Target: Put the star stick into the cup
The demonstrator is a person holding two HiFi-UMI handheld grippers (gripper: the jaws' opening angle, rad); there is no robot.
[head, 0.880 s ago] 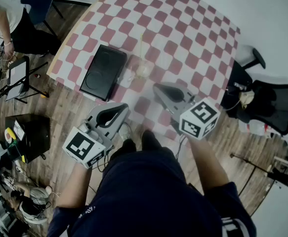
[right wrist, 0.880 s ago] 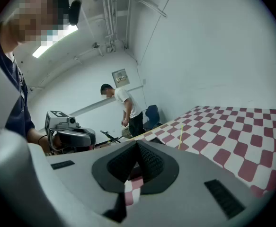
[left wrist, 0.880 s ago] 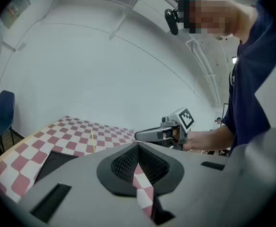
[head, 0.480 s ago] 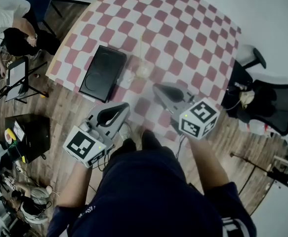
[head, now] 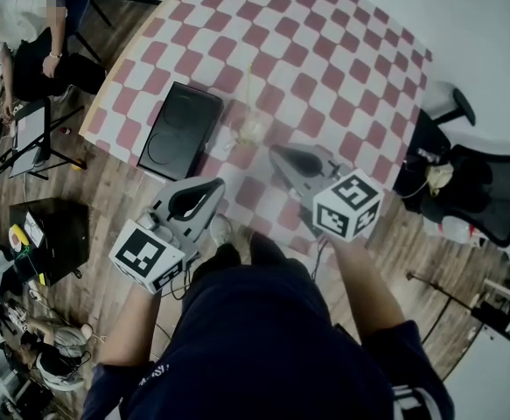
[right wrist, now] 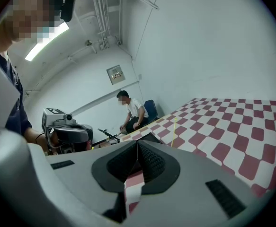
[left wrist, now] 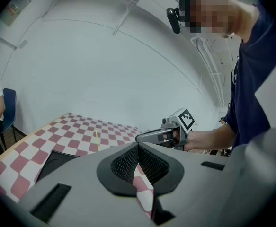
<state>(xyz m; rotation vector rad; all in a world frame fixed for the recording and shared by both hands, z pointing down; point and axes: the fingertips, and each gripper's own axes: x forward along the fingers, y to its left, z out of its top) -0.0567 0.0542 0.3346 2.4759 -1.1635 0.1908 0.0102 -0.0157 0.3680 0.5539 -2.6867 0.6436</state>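
**Q:** What is the state of each tool?

**A:** The left gripper [head: 213, 188] has its jaws clenched pad to pad, with nothing between them. The right gripper [head: 279, 154] is likewise clenched and empty. Both are held over the near edge of the checkered table [head: 351, 68] and point toward its middle.

**Q:** Where is the task item relative to the tools?

**A:** The star stick [head: 249, 86] stands upright and appears to sit inside the clear cup [head: 255, 129]. The cup stands on the table beyond both gripper tips, roughly between them and nearer the right one, and touches neither. In the left gripper view the stick [left wrist: 97, 139] rises left of the jaw line. In the right gripper view it [right wrist: 174, 130] rises right of the jaw line. The star itself is too small to make out.

**Q:** How many are there of each thing?

**A:**
- Star stick: one
- Cup: one
- Grippers: two
- Black flat box [head: 180, 129]: one, just left of the cup, at the table's left edge
- Seated person [head: 27, 33]: one, well apart at the far left
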